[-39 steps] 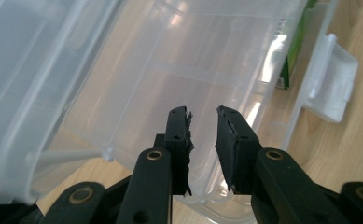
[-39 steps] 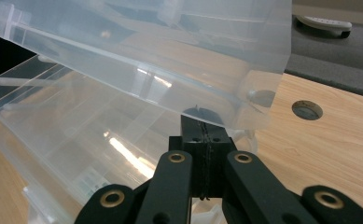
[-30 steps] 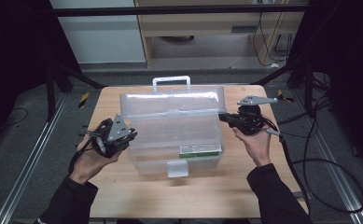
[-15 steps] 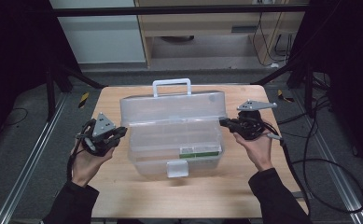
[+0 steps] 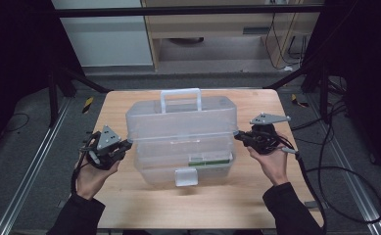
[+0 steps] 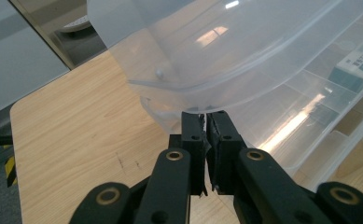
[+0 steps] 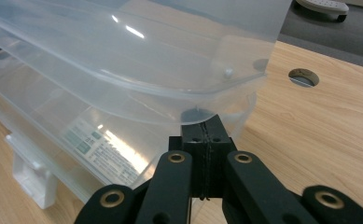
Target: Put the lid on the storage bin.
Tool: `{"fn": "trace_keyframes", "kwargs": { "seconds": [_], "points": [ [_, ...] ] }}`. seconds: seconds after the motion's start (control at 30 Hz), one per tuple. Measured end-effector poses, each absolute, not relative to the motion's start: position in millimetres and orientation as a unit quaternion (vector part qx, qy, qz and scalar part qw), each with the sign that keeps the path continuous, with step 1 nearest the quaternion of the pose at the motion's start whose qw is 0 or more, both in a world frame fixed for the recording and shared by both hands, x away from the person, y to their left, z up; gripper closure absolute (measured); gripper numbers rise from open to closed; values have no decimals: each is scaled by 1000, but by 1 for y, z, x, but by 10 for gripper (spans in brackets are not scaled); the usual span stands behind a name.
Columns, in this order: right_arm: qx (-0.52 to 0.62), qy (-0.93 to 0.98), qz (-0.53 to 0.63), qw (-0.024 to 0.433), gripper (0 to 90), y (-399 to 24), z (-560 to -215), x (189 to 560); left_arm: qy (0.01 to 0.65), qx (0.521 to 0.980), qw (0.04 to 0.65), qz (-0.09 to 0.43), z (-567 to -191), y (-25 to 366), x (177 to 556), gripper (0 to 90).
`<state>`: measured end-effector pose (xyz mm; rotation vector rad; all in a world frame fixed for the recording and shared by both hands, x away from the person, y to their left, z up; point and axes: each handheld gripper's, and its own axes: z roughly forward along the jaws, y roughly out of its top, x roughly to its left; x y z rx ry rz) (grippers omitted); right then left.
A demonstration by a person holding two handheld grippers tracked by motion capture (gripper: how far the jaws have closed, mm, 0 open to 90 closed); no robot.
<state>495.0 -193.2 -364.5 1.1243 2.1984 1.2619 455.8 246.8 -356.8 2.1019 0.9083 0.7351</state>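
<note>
Currently the clear plastic storage box (image 5: 180,142) sits mid-table (image 5: 129,205), handle (image 5: 180,98) to the far side, latch tab (image 5: 186,177) toward the person. Its lid (image 5: 178,120) is propped partway up off the base.

Left gripper (image 5: 127,144): jaws together, tips under the lid's left corner edge; in the left gripper view the jaws (image 6: 206,135) meet with no plastic pinched between them. Right gripper (image 5: 238,138): jaws also together, tips at the lid's right edge, resting beneath the rim in the right gripper view (image 7: 206,133). So the lid appears supported from below, not clamped.

Risks, as judged: the smooth rim could slide off either pair of tips, dropping the lid shut. Uneven lifting would twist the lid on its hinge. Pushing sideways may shove the light box across the wood, since nothing holds the base.
</note>
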Motion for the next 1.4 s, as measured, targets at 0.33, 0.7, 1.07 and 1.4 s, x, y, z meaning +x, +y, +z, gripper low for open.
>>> {"fn": "trace_keyframes", "kwargs": {
  "seconds": [0.33, 0.7, 1.07, 1.4],
  "points": [
    [404, 781, 440, 181, 900, -197, -375, 492, 353, 819, 358, 277, -368, 247, 453, 853],
    [406, 783, 433, 184, 900, -200, -386, 485, 357, 822, 357, 263, -381, 247, 451, 856],
    [407, 786, 428, 181, 900, -203, -398, 480, 357, 833, 339, 254, -392, 247, 448, 854],
    [409, 793, 411, 187, 900, -202, -405, 479, 381, 833, 315, 250, -405, 254, 453, 854]
  ]
}}
